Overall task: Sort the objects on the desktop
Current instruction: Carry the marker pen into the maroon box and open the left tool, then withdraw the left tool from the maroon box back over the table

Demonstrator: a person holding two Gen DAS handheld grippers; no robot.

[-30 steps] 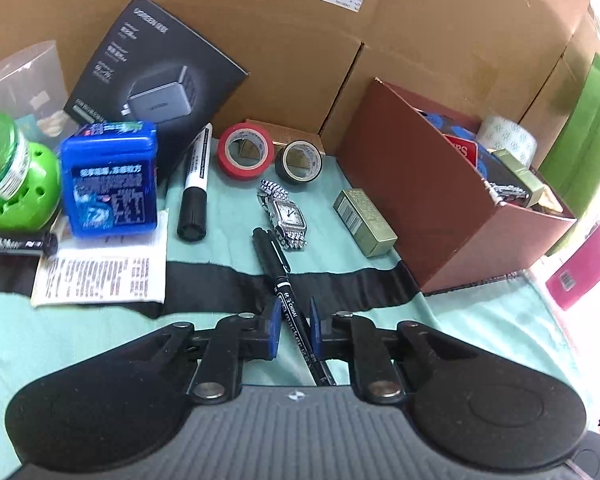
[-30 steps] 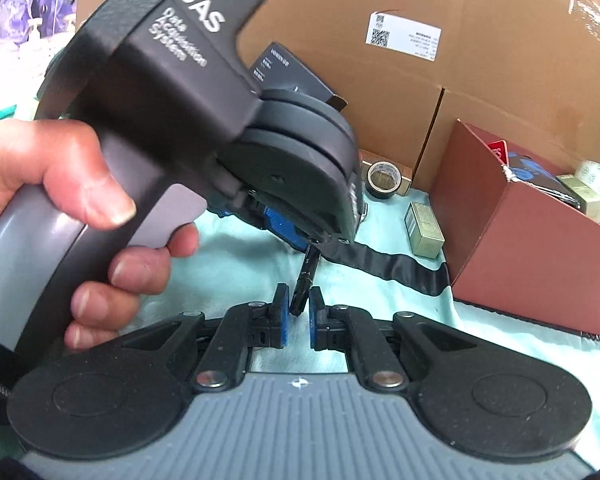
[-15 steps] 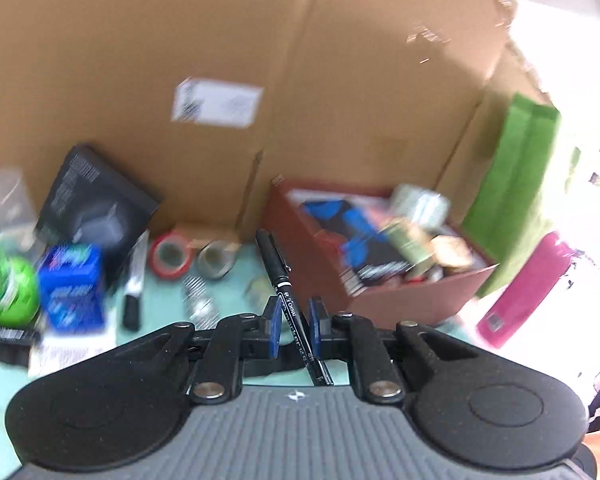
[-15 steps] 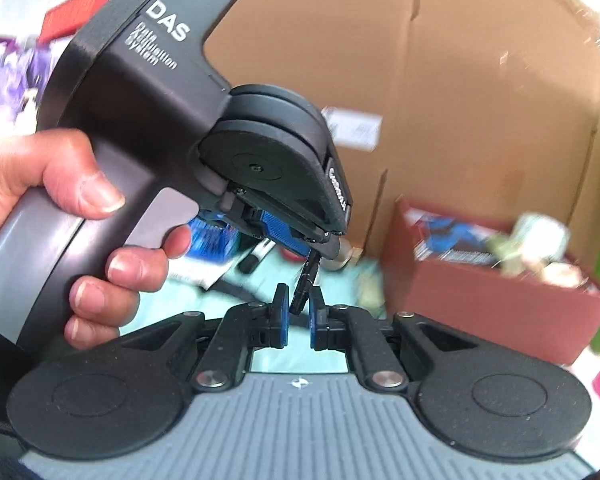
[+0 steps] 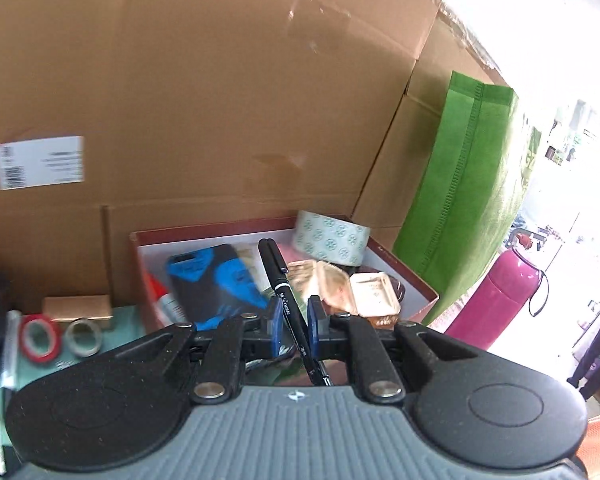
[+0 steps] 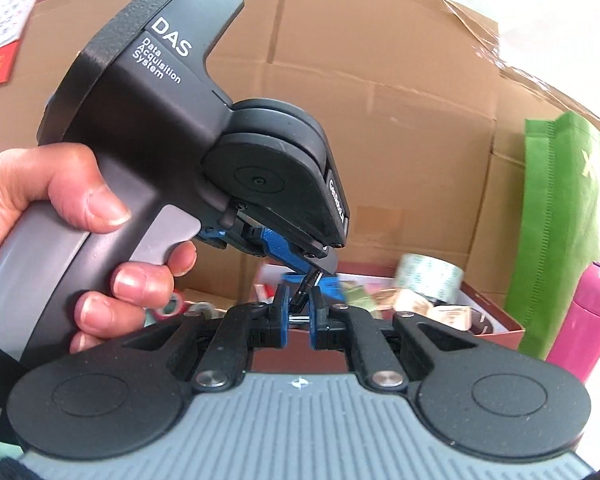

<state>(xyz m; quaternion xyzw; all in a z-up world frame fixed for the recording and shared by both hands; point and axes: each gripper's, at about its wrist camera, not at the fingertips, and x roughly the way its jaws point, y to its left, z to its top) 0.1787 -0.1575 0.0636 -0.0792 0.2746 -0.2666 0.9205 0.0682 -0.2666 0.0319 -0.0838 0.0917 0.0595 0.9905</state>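
A black pen is clamped between the blue pads of my left gripper, which is shut on its barrel. The capped end points out over the red-brown box. In the right wrist view my right gripper is shut on the pen's tail end, just below the left gripper's jaws. A hand grips the left gripper's handle. The box holds a blue phone case, a patterned tape roll and tan packets.
A red tape roll, a grey tape roll and a small cardboard block lie left of the box on the teal cloth. A tall cardboard wall stands behind. A green bag and pink bottle stand to the right.
Both grippers have risen with the pen off the cloth and swung right, so the box now lies straight ahead. The desk items have slid to the lower left edge.
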